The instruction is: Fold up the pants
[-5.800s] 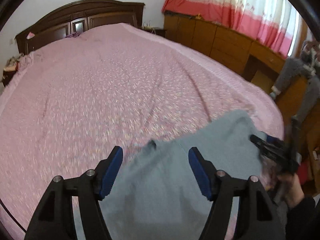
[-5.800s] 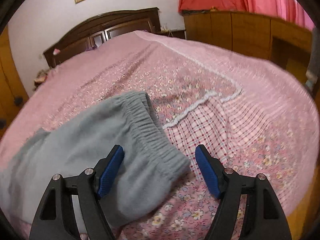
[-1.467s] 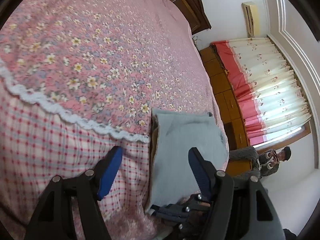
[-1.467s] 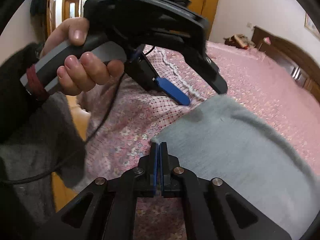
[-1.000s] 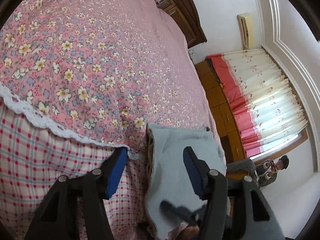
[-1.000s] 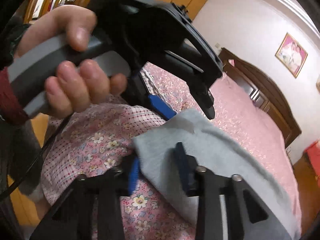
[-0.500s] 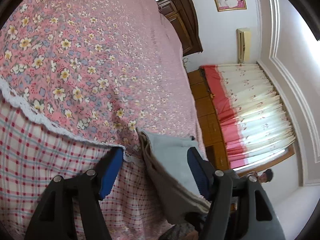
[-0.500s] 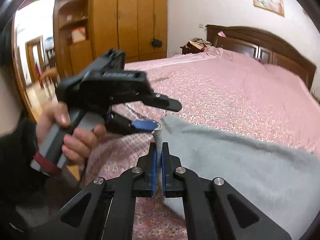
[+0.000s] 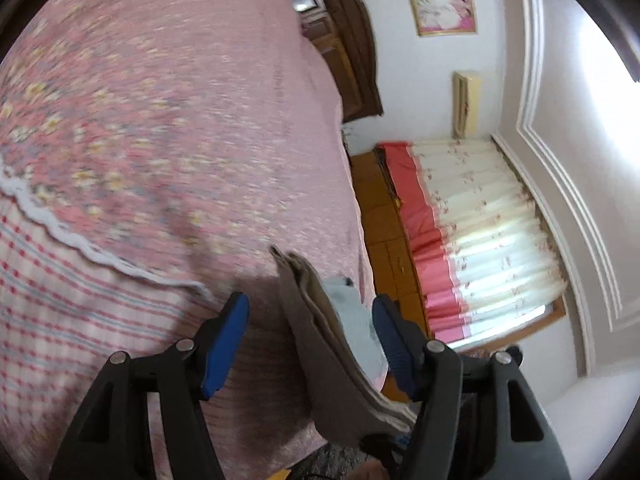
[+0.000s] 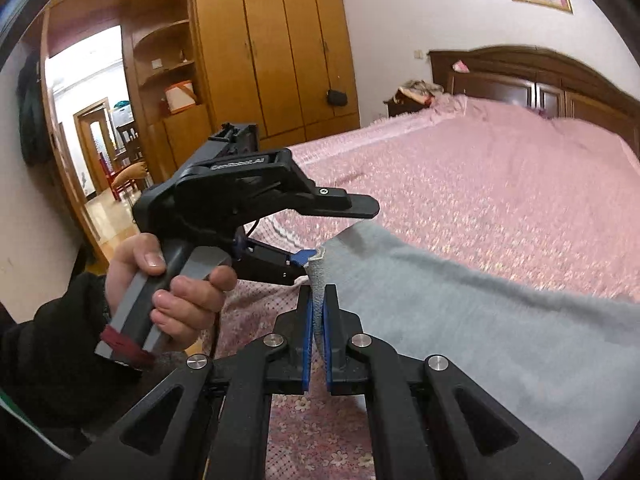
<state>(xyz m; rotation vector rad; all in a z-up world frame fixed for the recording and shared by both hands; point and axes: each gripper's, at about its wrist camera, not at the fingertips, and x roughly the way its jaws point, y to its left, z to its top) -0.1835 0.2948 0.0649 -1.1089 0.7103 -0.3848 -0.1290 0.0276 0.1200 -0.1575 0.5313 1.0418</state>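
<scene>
The grey pants (image 10: 460, 312) lie folded on the pink bed (image 10: 480, 184). My right gripper (image 10: 316, 292) is shut on their near corner and holds that edge lifted upright. In the left wrist view the folded edge of the pants (image 9: 320, 340) stands on end between the blue pads of my left gripper (image 9: 310, 304). The left jaws are closing but neither pad touches the cloth. The right wrist view shows the left gripper (image 10: 338, 232) from the side, held by a hand (image 10: 160, 280), its lower pad just beside the raised corner.
The floral bedspread (image 9: 160, 120) stretches to a dark wooden headboard (image 10: 540, 72). A tall wooden wardrobe (image 10: 272, 48) and an open doorway (image 10: 92, 120) stand left of the bed. Red and white curtains (image 9: 480, 240) hang over low cabinets on the other side.
A second ago the right jaws stood apart around the pants' corner; they have shut on it and lifted it. The left gripper rose slightly, and the folded edge now stands upright between its pads.
</scene>
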